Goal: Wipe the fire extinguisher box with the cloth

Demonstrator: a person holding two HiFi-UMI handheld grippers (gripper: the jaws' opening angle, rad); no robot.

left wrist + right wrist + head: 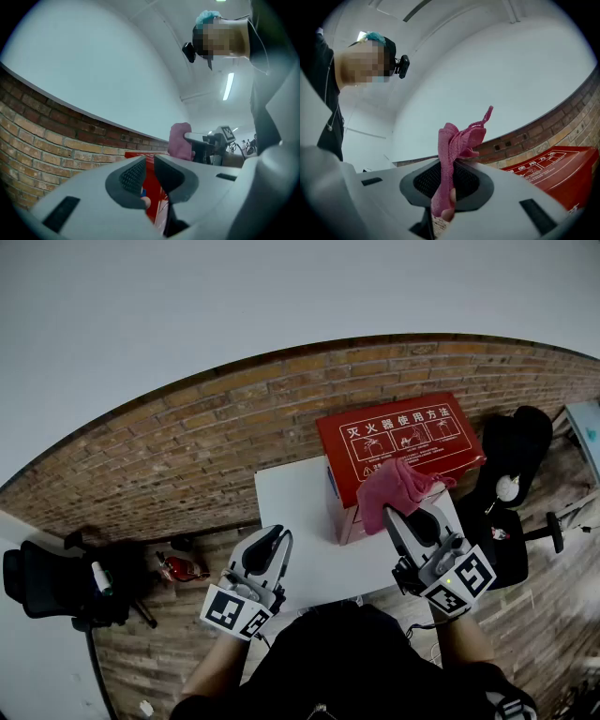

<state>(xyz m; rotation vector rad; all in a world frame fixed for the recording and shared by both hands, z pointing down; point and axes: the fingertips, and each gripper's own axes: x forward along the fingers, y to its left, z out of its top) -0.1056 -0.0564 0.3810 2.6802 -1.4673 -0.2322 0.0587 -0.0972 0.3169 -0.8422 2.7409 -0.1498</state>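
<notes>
Right gripper (394,517) clamped on crumpled pink cloth (398,486), cloth held at front edge of red fire extinguisher box (403,432) on white table (295,502), left gripper (279,538) held low over table, jaws slightly parted, empty

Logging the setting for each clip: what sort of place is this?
Probably an indoor office or workroom: a white table, a black office chair, and a ceiling strip light above a brick wall.

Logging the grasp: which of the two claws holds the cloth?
The right claw, shut on the pink cloth near the red fire extinguisher box. The left claw has its jaws slightly apart and holds nothing.
</notes>
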